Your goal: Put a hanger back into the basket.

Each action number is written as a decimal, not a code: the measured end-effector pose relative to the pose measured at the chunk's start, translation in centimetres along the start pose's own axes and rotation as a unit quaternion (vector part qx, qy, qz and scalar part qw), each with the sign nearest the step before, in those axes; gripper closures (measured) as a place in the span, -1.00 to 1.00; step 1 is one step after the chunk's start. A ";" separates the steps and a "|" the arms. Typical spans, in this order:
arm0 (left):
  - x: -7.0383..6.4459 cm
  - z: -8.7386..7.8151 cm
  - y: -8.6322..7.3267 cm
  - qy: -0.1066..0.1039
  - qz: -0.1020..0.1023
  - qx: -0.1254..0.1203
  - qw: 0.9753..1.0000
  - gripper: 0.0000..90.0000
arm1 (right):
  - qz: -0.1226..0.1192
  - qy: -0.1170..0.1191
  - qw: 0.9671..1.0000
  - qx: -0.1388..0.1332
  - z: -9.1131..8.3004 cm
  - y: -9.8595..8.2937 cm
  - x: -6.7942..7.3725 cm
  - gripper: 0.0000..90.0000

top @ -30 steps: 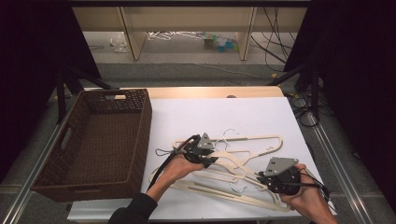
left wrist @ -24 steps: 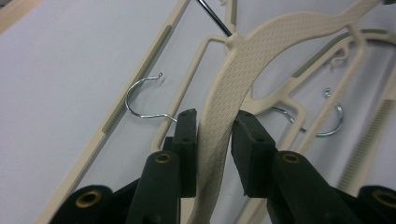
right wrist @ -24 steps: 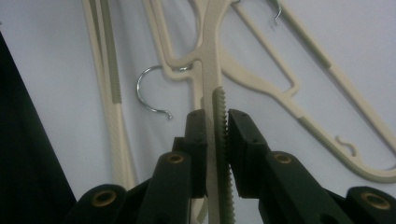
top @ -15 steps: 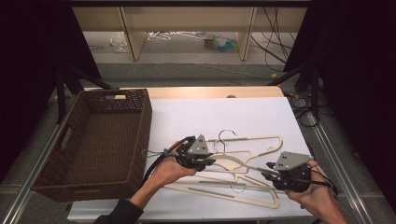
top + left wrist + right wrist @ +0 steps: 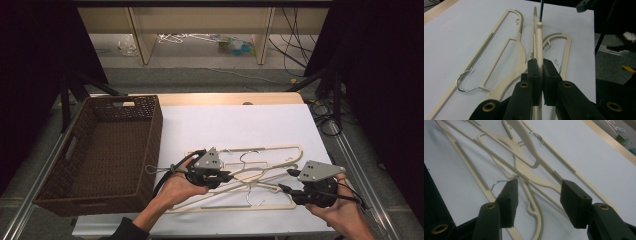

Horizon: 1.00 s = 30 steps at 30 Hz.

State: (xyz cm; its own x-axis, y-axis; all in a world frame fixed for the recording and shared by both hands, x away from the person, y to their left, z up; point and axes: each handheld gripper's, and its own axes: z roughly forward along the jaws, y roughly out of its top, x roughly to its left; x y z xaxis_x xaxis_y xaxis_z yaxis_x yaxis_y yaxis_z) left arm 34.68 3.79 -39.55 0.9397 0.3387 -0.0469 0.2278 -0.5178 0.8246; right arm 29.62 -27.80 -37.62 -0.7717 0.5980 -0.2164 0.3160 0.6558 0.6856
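Your left gripper (image 5: 538, 75) is clamped narrow on the bar of a cream hanger (image 5: 538, 45), which runs straight away from its jaws, lifted above the white table sheet (image 5: 461, 30); in the high view that left gripper (image 5: 227, 176) sits at the near middle of the sheet, over the heap. Your right gripper (image 5: 537, 195) stands wide, jaws apart and holding nothing, poised just above the crossed pile of cream hangers (image 5: 529, 167) and a wire hook (image 5: 499, 183); in the high view the right gripper (image 5: 290, 181) is at the pile's right end. The wicker basket (image 5: 150, 130) sits to the left, touching the sheet's edge, apart from the hangers.
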 end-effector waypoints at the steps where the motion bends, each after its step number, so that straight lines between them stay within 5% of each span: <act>1: 0.1 -0.1 0.0 -0.005 -0.007 -0.002 1.000 0.91 | 0.001 0.002 1.000 0.004 0.1 -0.1 0.0 0.10; 14: 0.6 -3.3 1.7 0.013 -0.025 -0.014 0.999 0.91 | 0.003 0.008 1.000 -0.001 0.4 -0.5 0.4 0.05; 21: 1.6 -8.8 3.6 0.041 -0.050 -0.049 0.997 0.91 | 0.021 0.019 0.999 -0.016 2.0 -1.2 1.1 -0.17; 30: 3.1 -17.4 4.5 0.091 -0.065 -0.101 0.989 0.91 | 0.049 0.017 0.998 -0.035 3.1 -1.6 1.3 -0.38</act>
State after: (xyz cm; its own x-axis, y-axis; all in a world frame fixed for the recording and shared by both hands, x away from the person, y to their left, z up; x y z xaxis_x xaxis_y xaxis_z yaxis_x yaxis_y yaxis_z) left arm 34.21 16.25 -26.17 0.8404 0.5370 -0.0733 0.2706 -0.2987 0.9152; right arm 29.81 -26.64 -41.19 -0.7574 0.6412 -0.1235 0.3525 0.5606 0.7493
